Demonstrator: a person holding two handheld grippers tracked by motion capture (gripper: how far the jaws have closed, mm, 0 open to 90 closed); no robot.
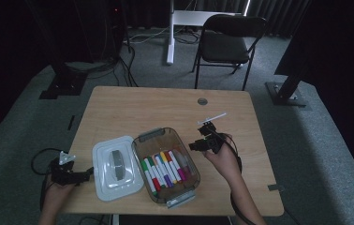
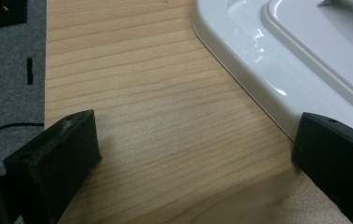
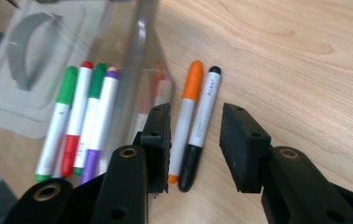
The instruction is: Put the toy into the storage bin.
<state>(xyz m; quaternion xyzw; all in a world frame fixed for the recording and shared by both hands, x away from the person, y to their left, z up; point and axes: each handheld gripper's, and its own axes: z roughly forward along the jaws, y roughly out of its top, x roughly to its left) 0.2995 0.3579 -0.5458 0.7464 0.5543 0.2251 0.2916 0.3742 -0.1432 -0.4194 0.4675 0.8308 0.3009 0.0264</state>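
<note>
A person works at a wooden table (image 1: 128,105) with a hand-held gripper in each hand, a clear plastic box (image 1: 165,165) of coloured markers (image 1: 165,169) standing near the middle of the near half. The right gripper (image 1: 204,136) hangs just right of the box's far right corner, its jaws parted with nothing clamped between them. Seen along those jaws in the right gripper view, an orange marker (image 3: 187,112) and a black marker (image 3: 202,122) lie side by side, touching, on the bare wood just outside the box's clear wall (image 3: 139,70); their near ends sit in the gap between the parted jaws, the pads apart from them. Beyond that wall, inside the box, green, red and purple markers (image 3: 83,116) lie in a row. Left of the box, just beside it, the white lid (image 1: 113,168) rests flat on the table with its grey handle (image 1: 117,164) up. The left gripper (image 1: 87,174) sits at the table's near left edge, pointed at the lid; in the left gripper view its jaws stand wide apart over bare wood, gripping nothing, the lid's rounded corner (image 2: 277,60) just beyond the right-hand jaw. A black folding chair (image 1: 226,44) stands on the carpet beyond the table's far edge.
</note>
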